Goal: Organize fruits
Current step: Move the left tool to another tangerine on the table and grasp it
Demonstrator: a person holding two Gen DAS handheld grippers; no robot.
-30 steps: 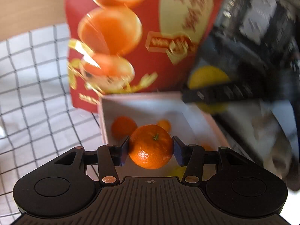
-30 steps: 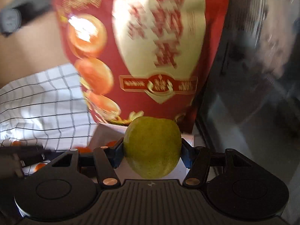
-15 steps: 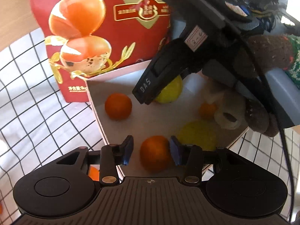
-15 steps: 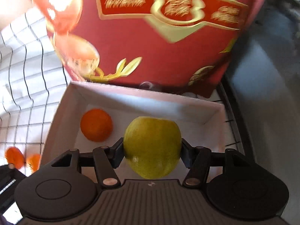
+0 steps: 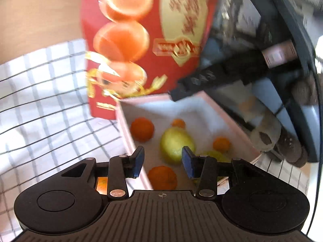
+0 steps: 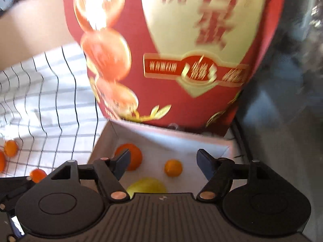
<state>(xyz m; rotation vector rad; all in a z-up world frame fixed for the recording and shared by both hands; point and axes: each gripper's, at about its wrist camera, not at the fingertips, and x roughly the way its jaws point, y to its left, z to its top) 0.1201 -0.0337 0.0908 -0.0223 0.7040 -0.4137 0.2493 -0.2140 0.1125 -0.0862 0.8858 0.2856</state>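
Observation:
A white box with a pink rim [image 5: 126, 129] holds several oranges and two yellow-green fruits. My left gripper [image 5: 163, 161] hovers open over its near left corner with nothing between the pads. An orange [image 5: 162, 177] lies in the box just below it, and a yellow-green fruit [image 5: 177, 144] lies beyond. The other gripper [image 5: 201, 82] shows as a black bar above the box. In the right wrist view, my right gripper [image 6: 163, 162] is over the box [image 6: 171, 139] with its jaws opening and nothing between them. The green fruit [image 6: 147, 185] lies below them, near an orange [image 6: 131, 159] and a small orange [image 6: 173, 167].
A tall red carton [image 6: 181, 60] printed with oranges stands right behind the box. Loose oranges [image 6: 11, 148] lie on the checked cloth [image 5: 40, 111] to the left. A dark appliance [image 6: 282, 121] borders the box on the right. A brown gloved hand [image 5: 298, 151] is at the right.
The left gripper released its orange into the box and drew back. The right gripper carried the green fruit over the box, then opened, and the fruit now lies in the box.

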